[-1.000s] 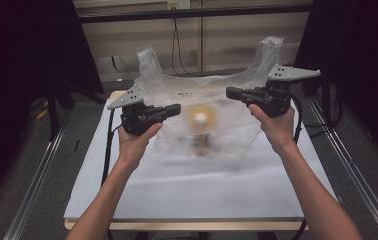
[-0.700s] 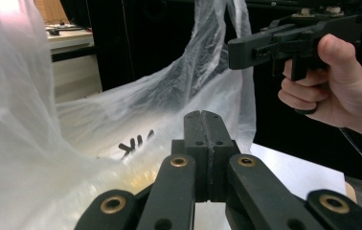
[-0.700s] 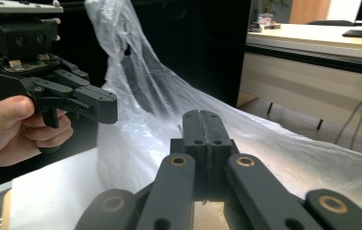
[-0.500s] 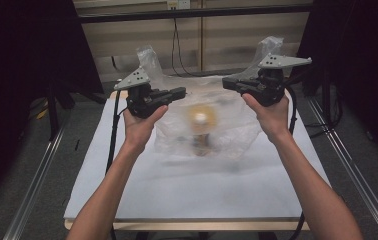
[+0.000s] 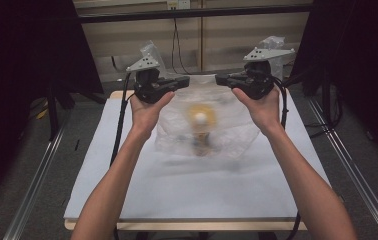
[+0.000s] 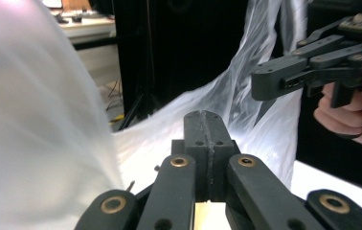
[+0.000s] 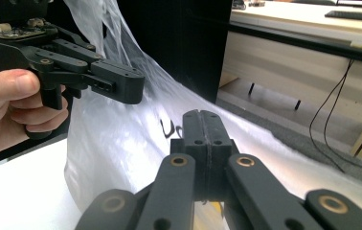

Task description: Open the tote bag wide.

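- Left gripper (image 5: 183,81): jaws closed, pinching the clear plastic bag (image 5: 227,125).
- Right gripper (image 5: 222,79): likewise closed on the bag.
- Bag hangs between both, over the white table (image 5: 177,195); blurred bottle (image 5: 200,132) inside.

1. No text, label, brand, number or sign can be read anywhere.
2. The bag (image 5: 204,125) shows a dark mark in the right gripper view, at about 10 o'clock from that gripper's jaws; it is too blurred to read.
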Demonstrator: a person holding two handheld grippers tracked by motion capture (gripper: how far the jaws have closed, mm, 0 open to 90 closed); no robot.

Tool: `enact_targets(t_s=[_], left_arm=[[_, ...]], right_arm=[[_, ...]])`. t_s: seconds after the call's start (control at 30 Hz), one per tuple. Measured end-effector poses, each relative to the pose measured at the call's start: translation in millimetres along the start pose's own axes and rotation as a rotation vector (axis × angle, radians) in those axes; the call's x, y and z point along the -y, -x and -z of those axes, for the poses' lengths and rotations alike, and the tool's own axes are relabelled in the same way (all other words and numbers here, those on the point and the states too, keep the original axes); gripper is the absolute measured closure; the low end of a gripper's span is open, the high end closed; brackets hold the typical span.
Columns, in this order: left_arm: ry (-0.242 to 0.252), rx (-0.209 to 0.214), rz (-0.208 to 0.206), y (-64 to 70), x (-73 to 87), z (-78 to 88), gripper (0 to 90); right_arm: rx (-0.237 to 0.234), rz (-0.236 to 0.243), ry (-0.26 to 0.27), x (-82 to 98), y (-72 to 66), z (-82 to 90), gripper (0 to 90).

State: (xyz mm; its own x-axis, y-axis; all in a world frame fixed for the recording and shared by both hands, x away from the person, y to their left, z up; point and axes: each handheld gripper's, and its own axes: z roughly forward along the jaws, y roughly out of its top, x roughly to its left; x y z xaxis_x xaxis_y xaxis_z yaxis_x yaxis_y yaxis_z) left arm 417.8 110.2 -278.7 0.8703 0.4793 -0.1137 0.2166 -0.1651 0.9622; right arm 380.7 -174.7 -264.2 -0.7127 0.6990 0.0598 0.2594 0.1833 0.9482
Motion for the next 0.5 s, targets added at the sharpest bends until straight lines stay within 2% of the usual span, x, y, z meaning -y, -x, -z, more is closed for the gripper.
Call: enact_targets(t_s=[0.07,0.13,0.2,0.5], left_arm=[[-0.015,-0.005,0.003,-0.9,3.9,-3.1,90.0],[-0.05,-0.021,-0.014,-1.7,7.2,-7.4,90.0],[-0.077,-0.02,-0.017,-3.4,9.8,-11.5,90.0],[-0.14,-0.024,-0.018,-5.4,26.1,-18.3,90.0]], right_arm=[[0.001,-0.002,-0.005,1.9,0.4,-0.7,90.0],[0.01,-0.005,-0.024,6.4,2.1,-3.1,90.0],[0.033,-0.005,-0.046,10.7,3.8,-6.6,90.0],[0.004,-0.032,-0.088,30.7,2.9,-21.4,90.0]])
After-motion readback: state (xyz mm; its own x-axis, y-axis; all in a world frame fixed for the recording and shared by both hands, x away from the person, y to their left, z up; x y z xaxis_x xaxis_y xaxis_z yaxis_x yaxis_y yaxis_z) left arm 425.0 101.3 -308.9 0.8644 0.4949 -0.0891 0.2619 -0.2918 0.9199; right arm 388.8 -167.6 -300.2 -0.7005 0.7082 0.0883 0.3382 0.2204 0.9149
